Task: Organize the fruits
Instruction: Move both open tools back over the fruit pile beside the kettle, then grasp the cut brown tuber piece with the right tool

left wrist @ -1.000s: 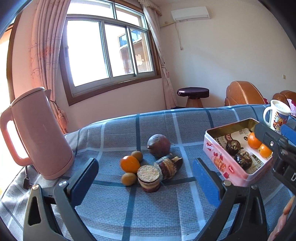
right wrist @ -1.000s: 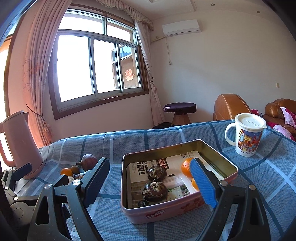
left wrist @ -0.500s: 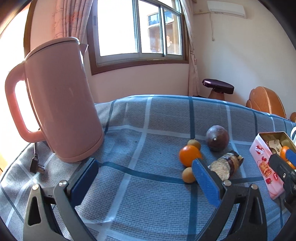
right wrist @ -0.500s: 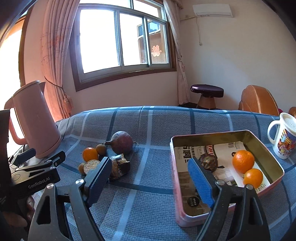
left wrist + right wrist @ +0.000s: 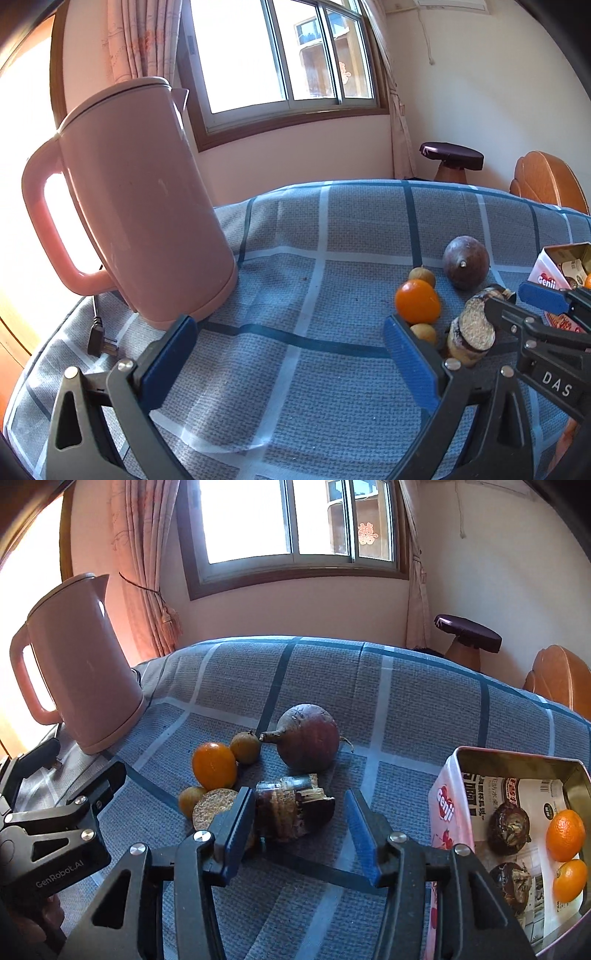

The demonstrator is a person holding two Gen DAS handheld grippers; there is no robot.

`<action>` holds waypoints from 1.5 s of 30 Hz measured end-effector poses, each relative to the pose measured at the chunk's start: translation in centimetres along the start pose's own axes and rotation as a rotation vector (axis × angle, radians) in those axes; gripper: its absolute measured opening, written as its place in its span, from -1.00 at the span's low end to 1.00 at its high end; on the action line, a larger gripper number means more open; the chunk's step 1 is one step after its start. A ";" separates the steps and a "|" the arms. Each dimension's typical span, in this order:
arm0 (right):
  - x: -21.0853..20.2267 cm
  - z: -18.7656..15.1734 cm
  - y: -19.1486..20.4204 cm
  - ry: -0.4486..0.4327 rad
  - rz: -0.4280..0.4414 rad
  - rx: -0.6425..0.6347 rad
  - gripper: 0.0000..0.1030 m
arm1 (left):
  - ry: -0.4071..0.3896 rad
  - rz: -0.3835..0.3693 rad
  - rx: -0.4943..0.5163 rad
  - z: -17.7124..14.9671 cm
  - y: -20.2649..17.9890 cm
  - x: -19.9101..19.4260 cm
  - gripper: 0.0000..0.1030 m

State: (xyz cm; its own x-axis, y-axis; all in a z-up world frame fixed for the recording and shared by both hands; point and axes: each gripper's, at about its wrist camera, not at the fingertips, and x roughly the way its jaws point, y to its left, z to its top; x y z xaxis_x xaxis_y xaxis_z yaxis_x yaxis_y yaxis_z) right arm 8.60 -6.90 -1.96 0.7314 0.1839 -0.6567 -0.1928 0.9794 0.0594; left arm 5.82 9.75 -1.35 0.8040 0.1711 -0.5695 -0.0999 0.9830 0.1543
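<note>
A cluster lies on the blue checked cloth: an orange (image 5: 214,765), two small brownish fruits (image 5: 245,746), a dark red round fruit (image 5: 308,737), and two dark cut chunks (image 5: 293,810). My right gripper (image 5: 301,827) is open, its jaws on either side of the nearer chunk, not touching it. A pink tin (image 5: 448,812) at right holds two oranges (image 5: 565,835) and two dark fruits (image 5: 509,828). My left gripper (image 5: 288,354) is open and empty over bare cloth, left of the cluster (image 5: 417,301).
A pink electric kettle (image 5: 144,206) stands at the left with its plug (image 5: 100,339) on the cloth. The table's far edge curves behind the fruit. A stool (image 5: 467,635) and a wooden chair (image 5: 557,679) stand beyond.
My right gripper moved left from the tin to the fruit cluster and now straddles the dark chunk. My left gripper swung further left toward the kettle.
</note>
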 end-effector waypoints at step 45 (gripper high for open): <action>1.1 -0.6 -3.3 0.147 0.276 0.202 0.18 | 0.042 -0.026 -0.046 0.0 0.9 0.6 0.98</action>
State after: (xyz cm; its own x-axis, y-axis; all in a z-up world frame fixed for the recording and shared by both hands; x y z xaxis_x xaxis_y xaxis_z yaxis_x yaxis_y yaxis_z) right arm 9.66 -9.96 -3.35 0.5652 0.4440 -0.6953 -0.2260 0.8939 0.3871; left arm 6.18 10.73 -1.57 0.7814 0.1469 -0.6064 -0.1069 0.9890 0.1018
